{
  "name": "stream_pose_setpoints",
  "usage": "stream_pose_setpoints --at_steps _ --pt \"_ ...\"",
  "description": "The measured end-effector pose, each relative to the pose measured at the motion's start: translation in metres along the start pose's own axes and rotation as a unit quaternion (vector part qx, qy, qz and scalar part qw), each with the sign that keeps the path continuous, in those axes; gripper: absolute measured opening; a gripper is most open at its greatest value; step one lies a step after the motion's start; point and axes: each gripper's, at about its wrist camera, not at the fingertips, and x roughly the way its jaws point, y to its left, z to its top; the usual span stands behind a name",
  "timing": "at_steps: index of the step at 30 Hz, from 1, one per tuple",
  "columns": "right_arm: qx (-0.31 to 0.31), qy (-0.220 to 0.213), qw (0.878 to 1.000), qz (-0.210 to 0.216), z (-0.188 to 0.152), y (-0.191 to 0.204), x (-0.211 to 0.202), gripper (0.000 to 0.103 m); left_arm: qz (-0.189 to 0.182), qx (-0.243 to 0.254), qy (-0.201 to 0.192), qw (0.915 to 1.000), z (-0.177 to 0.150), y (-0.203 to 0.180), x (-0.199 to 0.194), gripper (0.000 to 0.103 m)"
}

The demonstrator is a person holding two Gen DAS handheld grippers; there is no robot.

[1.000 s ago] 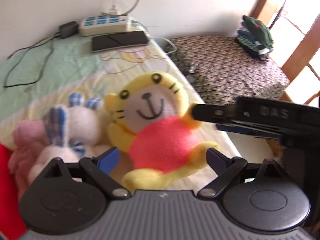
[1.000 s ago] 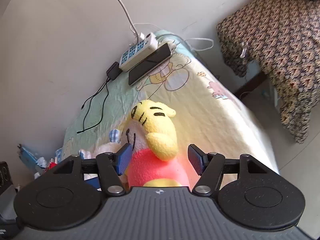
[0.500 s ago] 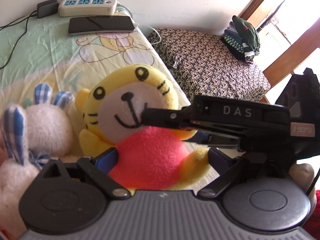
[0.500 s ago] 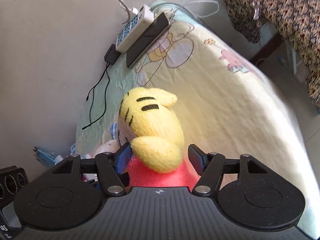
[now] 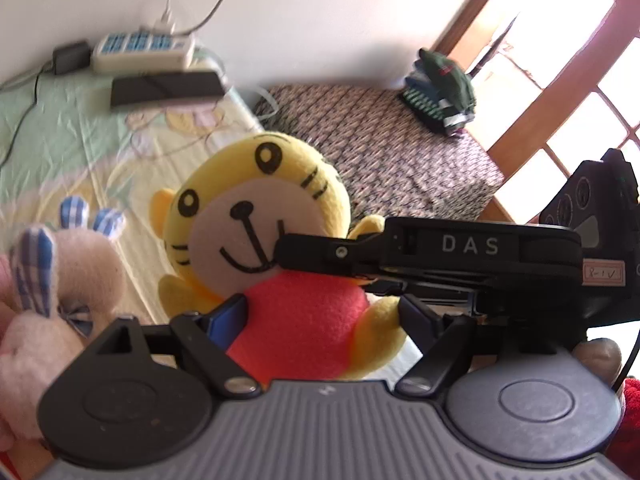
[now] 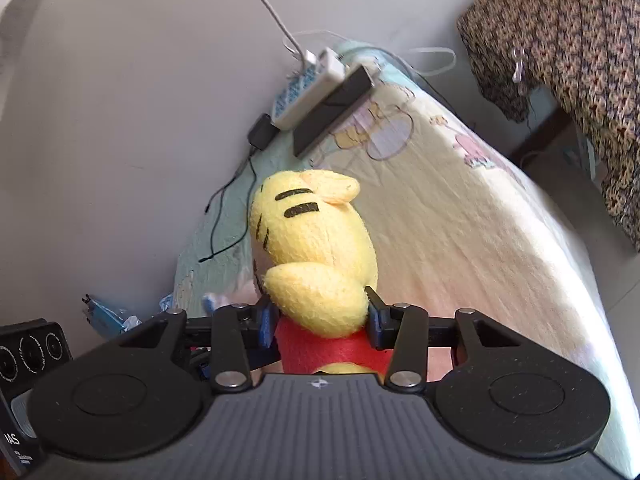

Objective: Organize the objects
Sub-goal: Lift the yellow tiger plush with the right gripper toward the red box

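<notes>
The yellow tiger plush (image 5: 260, 216) is gripped above the bed sheet (image 6: 460, 220): its red body by the closing left gripper (image 5: 320, 312), its arm by the closing right gripper (image 6: 320, 316).

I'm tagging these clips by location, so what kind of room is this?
Most likely a bedroom: a bed with a cartoon-print sheet, plush toys such as the yellow tiger, and a power strip by the wall.

Bed (image 6: 472, 240) wearing pastel cartoon-print sheet. White power strip (image 5: 142, 50), black adapter (image 5: 70, 56) and dark phone (image 5: 166, 88) lying near wall end, black cable (image 6: 224, 220) trailing along wall side. White plush rabbit (image 5: 60, 264) resting beside yellow tiger plush (image 5: 260, 216).
</notes>
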Motion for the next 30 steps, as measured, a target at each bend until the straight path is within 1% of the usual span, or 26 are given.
stream_pose_setpoints --at_steps 6,10,12,17,23,26,28,30 --pt "-0.026 -0.029 0.999 0.027 -0.015 0.036 -0.028 0.046 0.005 0.023 -0.054 0.9982 -0.012 -0.021 -0.049 0.08" --pt "-0.053 -0.032 0.997 0.053 -0.026 0.068 -0.033 0.046 0.017 0.023 -0.097 0.9949 -0.024 -0.019 -0.088 0.08" --pt "-0.067 -0.028 0.995 0.065 -0.034 0.086 -0.031 0.046 0.023 0.017 -0.117 0.9927 -0.032 -0.012 -0.109 0.08" --pt "-0.09 -0.016 0.991 0.094 -0.057 0.133 -0.014 0.046 0.047 0.004 -0.152 0.9873 -0.052 0.017 -0.161 0.08" --pt "-0.112 0.009 0.986 0.12 -0.091 0.19 0.021 0.046 0.082 -0.018 -0.183 0.9795 -0.073 0.065 -0.222 0.079" --pt "-0.135 0.008 0.983 0.124 -0.109 0.218 0.038 0.045 0.105 -0.027 -0.188 0.9763 -0.08 0.092 -0.243 0.079" --pt "-0.149 0.001 0.982 0.113 -0.119 0.233 0.05 0.044 0.109 -0.034 -0.187 0.9757 -0.084 0.109 -0.251 0.079" --pt "-0.15 0.004 0.983 0.105 -0.125 0.241 0.064 0.044 0.112 -0.042 -0.183 0.9758 -0.087 0.125 -0.256 0.079"
